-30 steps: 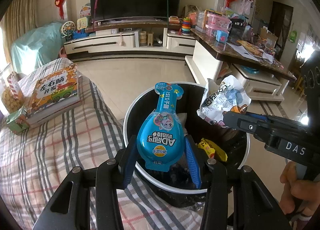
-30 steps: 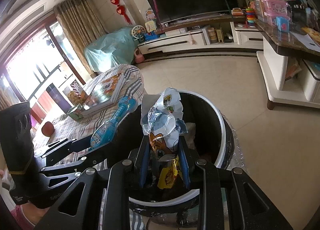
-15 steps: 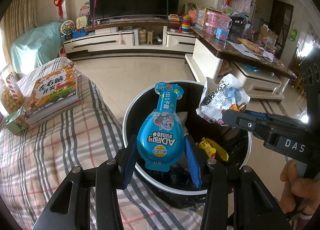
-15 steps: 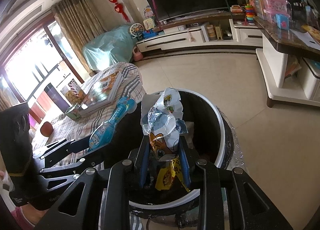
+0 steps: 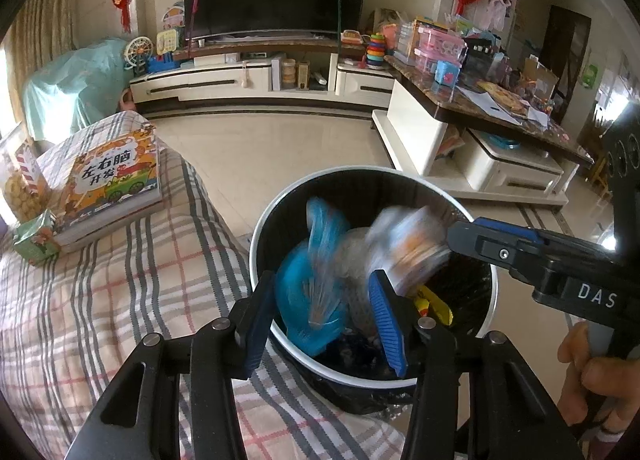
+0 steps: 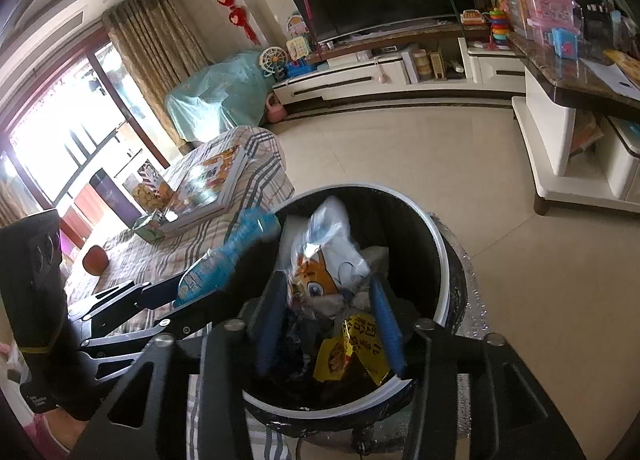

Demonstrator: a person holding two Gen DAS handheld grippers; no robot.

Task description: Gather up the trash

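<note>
Both claws over the bin.
Your left claw (image 5: 326,318) and right claw (image 6: 328,326) were opening; blue packet (image 5: 312,288) and tiger wrapper (image 6: 324,264) sat loose between the pads above the bin (image 5: 490,300).

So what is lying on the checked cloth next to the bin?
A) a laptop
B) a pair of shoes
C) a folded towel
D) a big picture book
D: a colourful picture book lies flat on the checked cloth, left of the black bin.
</note>
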